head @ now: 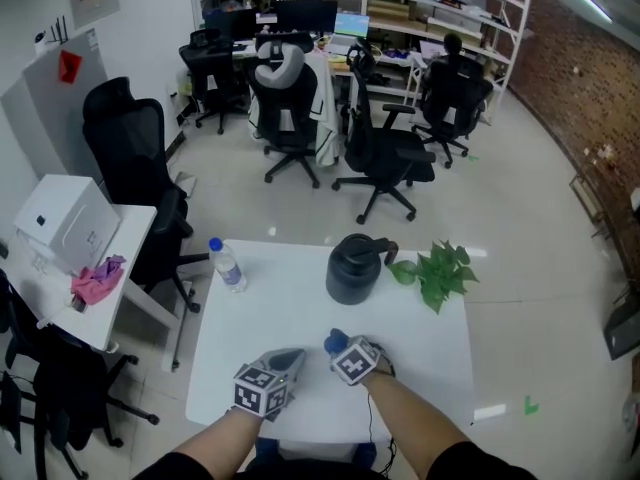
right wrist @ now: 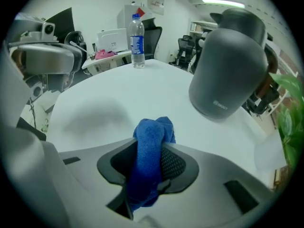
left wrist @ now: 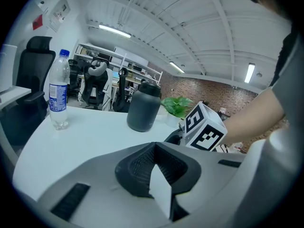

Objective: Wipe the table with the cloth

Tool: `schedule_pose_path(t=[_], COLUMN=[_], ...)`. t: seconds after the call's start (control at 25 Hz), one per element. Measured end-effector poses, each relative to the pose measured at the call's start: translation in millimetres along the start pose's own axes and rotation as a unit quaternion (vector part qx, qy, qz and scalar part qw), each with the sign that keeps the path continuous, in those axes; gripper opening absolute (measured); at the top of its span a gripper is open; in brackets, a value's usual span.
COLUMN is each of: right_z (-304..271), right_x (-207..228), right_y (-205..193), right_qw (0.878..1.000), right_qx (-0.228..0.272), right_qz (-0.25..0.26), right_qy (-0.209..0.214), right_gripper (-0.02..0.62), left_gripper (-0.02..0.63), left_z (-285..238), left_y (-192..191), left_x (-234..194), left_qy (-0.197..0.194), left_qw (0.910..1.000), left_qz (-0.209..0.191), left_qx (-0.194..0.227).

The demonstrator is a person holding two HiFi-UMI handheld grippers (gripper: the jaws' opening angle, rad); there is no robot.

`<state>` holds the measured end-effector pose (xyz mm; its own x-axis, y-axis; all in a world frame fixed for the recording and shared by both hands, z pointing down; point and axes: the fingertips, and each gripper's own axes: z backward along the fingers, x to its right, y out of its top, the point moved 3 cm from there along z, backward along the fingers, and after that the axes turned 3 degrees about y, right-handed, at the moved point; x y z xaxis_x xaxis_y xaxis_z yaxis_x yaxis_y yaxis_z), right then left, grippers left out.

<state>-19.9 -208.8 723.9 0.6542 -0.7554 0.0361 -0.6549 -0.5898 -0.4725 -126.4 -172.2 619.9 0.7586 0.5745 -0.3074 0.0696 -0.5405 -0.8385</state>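
Right hand-held gripper [head: 340, 346] is over the near part of the white table [head: 270, 308], angled steeply down, and its jaws are clamped on the blue cloth [head: 334, 341]. The right gripper view shows it clearly: the cloth [right wrist: 151, 137] is bunched into a thick roll between the two dark pads, with its rounded end poking out just past the tips of that hand-held gripper [right wrist: 151, 148]. Whether that end actually presses on the table [right wrist: 142, 94] can't be made out. Ahead of this hand-held gripper and a little to its right stands a dark grey jug [right wrist: 230, 75], close by, and at the far right edge are the leaves of a green plant [right wrist: 289, 113]. Well ahead and off to the left stands a clear water bottle [right wrist: 137, 41] with a blue cap. The left hand-held gripper [head: 292, 356] sits just beside the right one, on its left and low over the table. Its jaws [left wrist: 156, 167] are together at the tips with nothing between them. From the left gripper view, the bottle [left wrist: 58, 96] stands ahead and to the left, the jug [left wrist: 142, 110] is nearly straight ahead, and the plant [left wrist: 176, 106] is just beyond it to the right. The head view has the bottle [head: 227, 265], jug [head: 354, 268] and plant [head: 440, 271] lined along the far side of the table, all well apart from the cloth.
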Motion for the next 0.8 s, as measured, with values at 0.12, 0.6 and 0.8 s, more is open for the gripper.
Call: schedule_pose_path(t=[0.12, 0.6, 0.8], right_z=[8.1, 54.9, 31.6], right_x=[15.8, 62.4, 10.0], right_y=[-9.8, -72.5, -6.2], right_qw=[1.0, 0.996, 1.0], right_qx=[-0.007, -0.046, 0.01], right_qz=[-0.011, -0.046, -0.01], right_qy=[-0.016, -0.063, -0.013], right_gripper=[0.13, 0.13, 0.13], left_gripper=[-0.002, -0.002, -0.002], left_z=[2.3, -5.5, 1.2], left_y=[-2.9, 1.9, 1.7], left_x=[-3.4, 16.4, 9.9], left_qy=[0.005, -0.011, -0.011], left_qw=[1.0, 0.9999, 0.9999], left_qz=[0.001, -0.001, -0.001], left_qx=[-0.003, 0.006, 0.008])
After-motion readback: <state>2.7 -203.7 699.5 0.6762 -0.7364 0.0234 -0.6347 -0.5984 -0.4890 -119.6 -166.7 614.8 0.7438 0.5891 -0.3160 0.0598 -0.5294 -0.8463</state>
